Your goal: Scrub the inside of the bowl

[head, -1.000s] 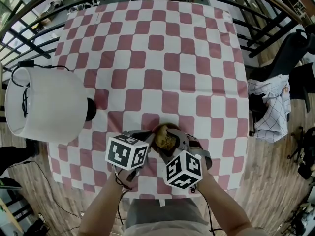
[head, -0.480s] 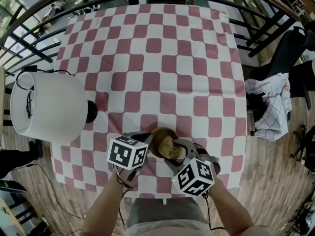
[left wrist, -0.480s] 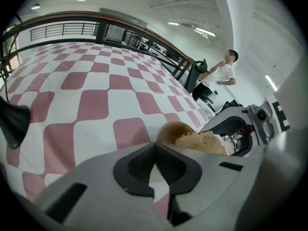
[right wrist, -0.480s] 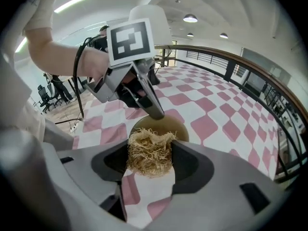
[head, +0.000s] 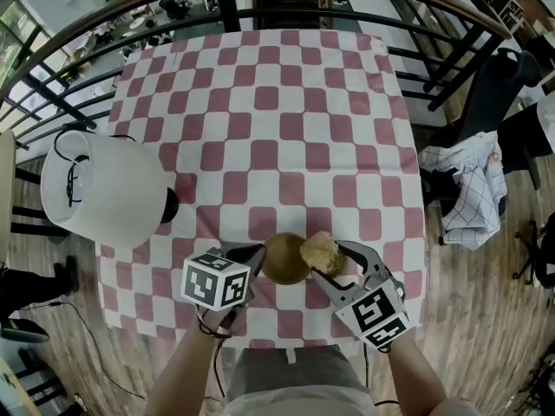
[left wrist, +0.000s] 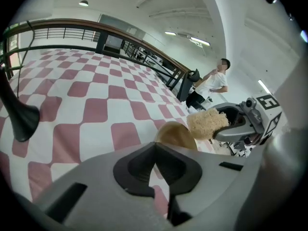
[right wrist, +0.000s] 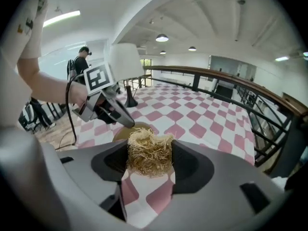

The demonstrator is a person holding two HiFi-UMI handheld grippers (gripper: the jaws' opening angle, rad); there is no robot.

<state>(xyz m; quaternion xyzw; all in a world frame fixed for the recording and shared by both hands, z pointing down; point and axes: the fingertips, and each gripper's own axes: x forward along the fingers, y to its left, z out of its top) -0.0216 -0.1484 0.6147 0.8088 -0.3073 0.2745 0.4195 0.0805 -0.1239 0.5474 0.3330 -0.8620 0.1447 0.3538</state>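
A brown bowl (head: 283, 260) sits near the front edge of the checked table (head: 286, 128). My left gripper (head: 250, 258) reaches its left rim, and its jaws look shut on that rim. In the left gripper view the bowl (left wrist: 174, 135) shows just past the closed jaw tips (left wrist: 157, 152). My right gripper (head: 329, 265) is shut on a tan fibre scrubber (head: 319, 251), which hangs over the bowl's right rim. The right gripper view shows the scrubber (right wrist: 148, 153) clamped between the pads, with the bowl (right wrist: 126, 130) and the left gripper (right wrist: 126, 121) behind it.
A lamp with a white shade (head: 102, 189) and a black base (head: 167, 204) stands at the table's left edge. A black railing (head: 260, 7) runs round the far side. A chair with clothes (head: 473, 189) stands to the right. People (left wrist: 214, 83) stand far off.
My right gripper has drawn back to the right, lifting the scrubber from inside the bowl to its right rim. The left gripper has stayed at the bowl's left rim.
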